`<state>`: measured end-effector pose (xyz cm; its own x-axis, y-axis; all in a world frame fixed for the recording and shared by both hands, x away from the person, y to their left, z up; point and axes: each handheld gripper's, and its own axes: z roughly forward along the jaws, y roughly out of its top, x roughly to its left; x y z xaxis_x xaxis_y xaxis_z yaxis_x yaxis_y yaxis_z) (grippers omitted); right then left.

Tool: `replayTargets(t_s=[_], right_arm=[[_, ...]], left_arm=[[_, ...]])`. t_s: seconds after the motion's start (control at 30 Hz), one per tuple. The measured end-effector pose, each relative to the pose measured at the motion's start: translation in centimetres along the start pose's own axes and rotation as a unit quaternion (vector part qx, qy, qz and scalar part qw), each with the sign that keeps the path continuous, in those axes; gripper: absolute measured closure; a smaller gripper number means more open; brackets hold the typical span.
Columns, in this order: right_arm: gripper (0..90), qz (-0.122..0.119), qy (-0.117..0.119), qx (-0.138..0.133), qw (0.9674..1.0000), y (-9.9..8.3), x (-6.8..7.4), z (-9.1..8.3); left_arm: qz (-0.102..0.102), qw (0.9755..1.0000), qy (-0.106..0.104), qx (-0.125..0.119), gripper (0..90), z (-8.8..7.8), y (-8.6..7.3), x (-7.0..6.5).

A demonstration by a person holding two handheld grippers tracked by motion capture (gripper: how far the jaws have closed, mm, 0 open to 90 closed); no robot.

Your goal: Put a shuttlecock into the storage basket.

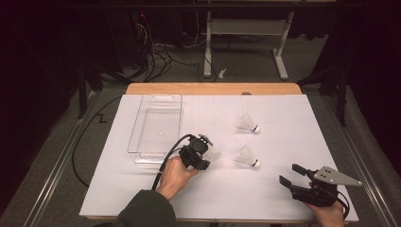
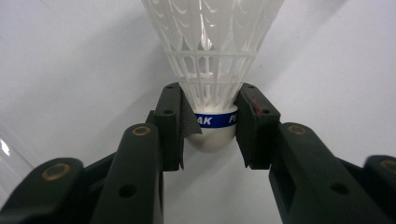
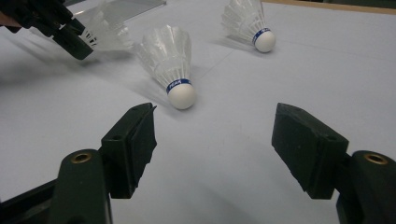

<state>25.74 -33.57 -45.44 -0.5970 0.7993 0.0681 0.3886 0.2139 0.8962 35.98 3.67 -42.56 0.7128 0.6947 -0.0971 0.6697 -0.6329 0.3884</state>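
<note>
- The white table top (image 1: pixel 283 198) is the biggest thing before you, with a wooden edge (image 1: pixel 213 88) showing along its far side.
- The clear plastic tray (image 1: pixel 142 120) lies at the far left of the table, lengthwise away from you, with nothing visible inside it.
- Your right gripper (image 1: pixel 294 176) rests low at the near right corner, grey three-cornered plate (image 1: pixel 336 177) on top. In the right gripper view its jaws stand wide apart over bare table, released and grasping nothing.
- Your left gripper (image 1: pixel 204 152) sits just off the near right corner of the tray, its cable (image 1: pixel 166 156) looping back past your left hand (image 1: pixel 176 174). It is clenched on a shuttlecock: in the left gripper view the two pads (image 2: pixel 173 126) press on either side of the cork head.
- The held shuttlecock (image 2: pixel 212 56) is the thing in hand. Its white plastic skirt points away from the gripper, and its rounded white cork, ringed by a blue band, lies between the pads. In the high view the skirt shows to the right of the gripper, close to the table; whether it touches the surface I cannot tell.
- A second shuttlecock (image 1: pixel 248 156) lies on its side near the middle of the table, right of your left gripper, cork toward the right.
- A third shuttlecock (image 1: pixel 248 124) lies beyond the second, farther from you, also on its side with its cork toward the right. The two are apart.
</note>
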Motion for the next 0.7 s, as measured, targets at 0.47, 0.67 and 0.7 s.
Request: replayTargets(t_s=[0.47, 0.67, 0.7], right_arm=[[30.9, 0.003, -0.003, -0.006, 1.0, 0.0, -0.1, -0.1], [30.8, 0.001, -0.002, -0.006, 1.0, 0.0, 0.0, -0.1], [30.8, 0.001, -0.002, -0.006, 1.0, 0.0, 0.0, -0.1]], left_arm=[[-0.014, 0.9993, -0.022, -0.027, 65.4, -2.3, 0.0, 0.8], [-0.015, 0.9992, -0.015, -0.034, 65.4, -3.1, 0.4, 0.9], [-0.018, 0.9991, -0.014, -0.035, 65.4, -3.2, 0.4, 0.9]])
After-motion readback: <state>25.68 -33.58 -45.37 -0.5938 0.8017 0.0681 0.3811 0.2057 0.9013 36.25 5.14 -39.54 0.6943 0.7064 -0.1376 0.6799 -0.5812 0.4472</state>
